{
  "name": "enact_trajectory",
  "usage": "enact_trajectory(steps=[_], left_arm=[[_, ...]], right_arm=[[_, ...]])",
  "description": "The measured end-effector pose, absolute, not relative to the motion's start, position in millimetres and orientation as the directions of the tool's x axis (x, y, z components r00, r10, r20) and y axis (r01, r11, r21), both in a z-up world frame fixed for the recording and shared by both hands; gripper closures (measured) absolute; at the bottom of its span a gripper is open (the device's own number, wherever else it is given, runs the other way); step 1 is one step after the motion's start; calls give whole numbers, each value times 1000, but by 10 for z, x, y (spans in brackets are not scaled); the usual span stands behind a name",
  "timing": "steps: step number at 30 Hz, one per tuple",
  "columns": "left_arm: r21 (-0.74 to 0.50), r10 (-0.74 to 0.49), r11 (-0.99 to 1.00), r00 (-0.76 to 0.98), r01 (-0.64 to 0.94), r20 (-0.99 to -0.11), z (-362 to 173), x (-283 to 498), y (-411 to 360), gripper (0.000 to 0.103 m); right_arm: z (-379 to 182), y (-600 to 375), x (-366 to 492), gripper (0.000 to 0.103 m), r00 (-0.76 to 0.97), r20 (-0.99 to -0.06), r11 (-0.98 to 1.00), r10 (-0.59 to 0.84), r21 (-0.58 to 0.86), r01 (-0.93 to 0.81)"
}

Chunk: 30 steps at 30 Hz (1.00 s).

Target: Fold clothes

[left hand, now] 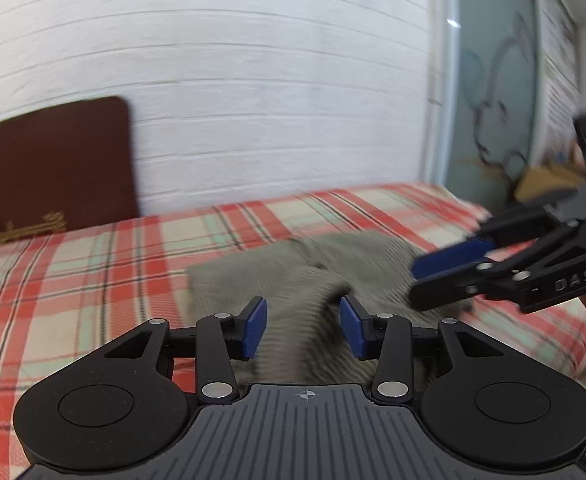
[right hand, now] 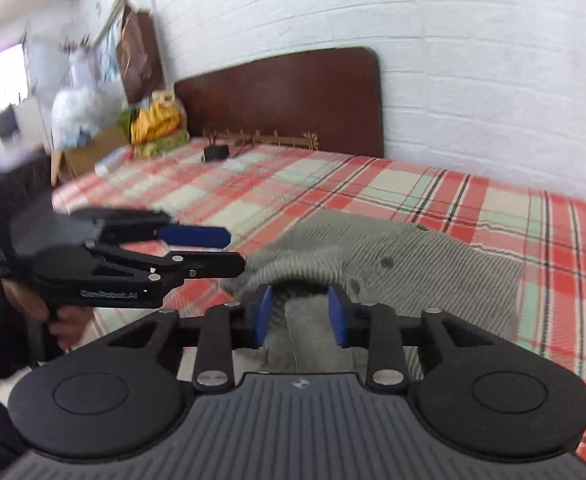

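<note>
One grey garment (right hand: 393, 256) on one plaid bed (right hand: 433, 184); two tools, left tool (left hand: 303, 330) and right tool (right hand: 299, 312), parted, empty.

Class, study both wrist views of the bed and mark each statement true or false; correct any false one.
1. The grey-green garment lies on a plaid bedsheet. True.
2. The wall is bare red brick. False: it is white-painted brick.
3. The left gripper is clamped shut. False: its blue pads stand apart.
4. A dark brown headboard stands against the wall. True.
5. The right gripper is over the garment. True.
</note>
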<state>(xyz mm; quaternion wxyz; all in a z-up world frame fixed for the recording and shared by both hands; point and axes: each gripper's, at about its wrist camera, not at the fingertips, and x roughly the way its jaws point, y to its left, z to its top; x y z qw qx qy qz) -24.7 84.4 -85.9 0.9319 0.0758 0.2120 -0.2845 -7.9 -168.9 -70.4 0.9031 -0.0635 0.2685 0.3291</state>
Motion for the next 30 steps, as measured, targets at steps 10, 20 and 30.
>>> enact_trajectory(steps=[10,20,30], left_arm=[[98,-343,886,784,453,-518,-1240,44,710,46],[124,-378,862,788,491,-486,-980,-253,841,46],[339,-508,638,709,691,-490,-1077,-465,102,46]], right_arm=[[-1107,-1253,-429,71,747,-550,678,373,-388,-624],[-1061,-1332,-277,97,794,-524,713,309,-425,-557],[-781,-2368,323,98,655,-531,843,538,345,-413]])
